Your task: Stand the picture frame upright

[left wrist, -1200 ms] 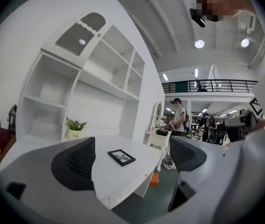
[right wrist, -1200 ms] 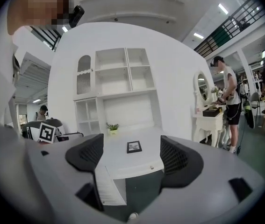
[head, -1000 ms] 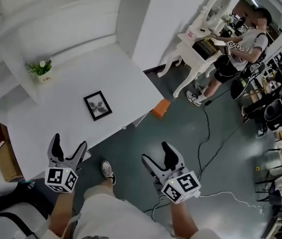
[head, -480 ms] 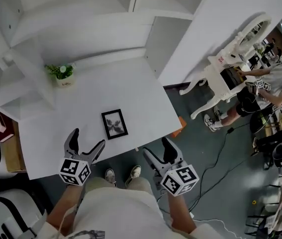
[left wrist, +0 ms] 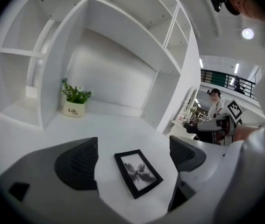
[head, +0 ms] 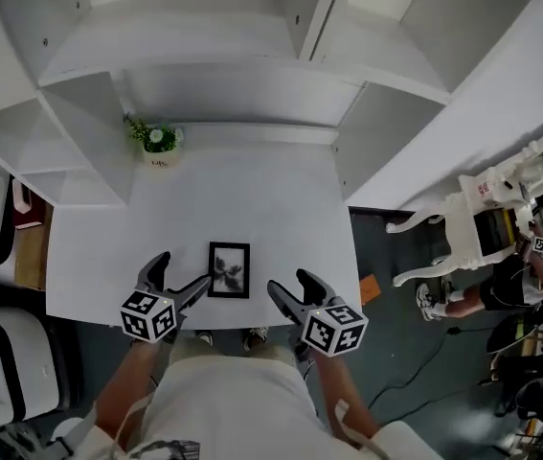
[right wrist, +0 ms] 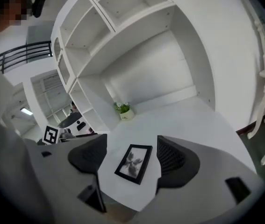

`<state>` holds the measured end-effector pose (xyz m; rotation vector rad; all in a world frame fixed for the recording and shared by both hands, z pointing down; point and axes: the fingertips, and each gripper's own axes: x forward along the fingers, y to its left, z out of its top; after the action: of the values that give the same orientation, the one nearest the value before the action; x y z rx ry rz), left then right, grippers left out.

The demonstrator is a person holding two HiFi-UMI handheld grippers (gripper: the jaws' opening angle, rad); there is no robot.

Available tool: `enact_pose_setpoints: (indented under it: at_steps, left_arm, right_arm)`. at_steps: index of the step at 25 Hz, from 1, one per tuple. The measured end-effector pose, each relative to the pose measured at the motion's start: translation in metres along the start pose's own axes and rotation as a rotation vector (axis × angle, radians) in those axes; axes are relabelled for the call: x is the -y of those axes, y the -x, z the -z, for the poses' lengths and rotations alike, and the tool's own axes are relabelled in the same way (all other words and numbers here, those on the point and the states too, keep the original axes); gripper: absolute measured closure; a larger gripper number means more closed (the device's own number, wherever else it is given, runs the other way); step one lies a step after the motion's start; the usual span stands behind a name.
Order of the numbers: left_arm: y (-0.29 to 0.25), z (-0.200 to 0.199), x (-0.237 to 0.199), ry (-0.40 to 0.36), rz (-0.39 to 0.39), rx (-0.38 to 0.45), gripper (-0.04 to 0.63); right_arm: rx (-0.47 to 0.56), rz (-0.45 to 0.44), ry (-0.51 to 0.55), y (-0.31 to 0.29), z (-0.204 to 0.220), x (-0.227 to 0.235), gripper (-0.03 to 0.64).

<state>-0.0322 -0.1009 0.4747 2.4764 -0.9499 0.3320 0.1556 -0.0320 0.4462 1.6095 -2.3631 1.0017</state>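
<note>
White shelving unit (head: 233,27) rises behind the white bench (head: 281,199); left gripper (head: 183,271) hovers over the bench's near edge, jaws spread wide, pinching nothing; right gripper (head: 290,281) sits opposite, its jaws wide apart and just now closing a little, also holding nothing; the black picture frame (head: 229,269) lies flat, face up, on the bench between the two grippers, untouched; a small potted plant (head: 159,145) stands at the back left, well apart.

Open desk (head: 281,209) around the frame (head: 229,270) — potted plant (head: 159,145) well behind, apparently clear.
</note>
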Motion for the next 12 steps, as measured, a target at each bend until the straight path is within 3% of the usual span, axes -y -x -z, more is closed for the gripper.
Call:
enact_pose_setpoints:
  at_steps: [4, 12]
  left_arm:
    - [-0.043, 0.021, -0.006, 0.012, -0.044, -0.121, 0.115]
    - [-0.092, 0.065, -0.025, 0.077, -0.096, -0.287, 0.137]
  right_arm:
    - [-0.125, -0.054, -0.023, -0.046, 0.012, 0.038, 0.336]
    - [-0.354, -0.121, -0.034, -0.118, 0.063, 0.044, 0.337]
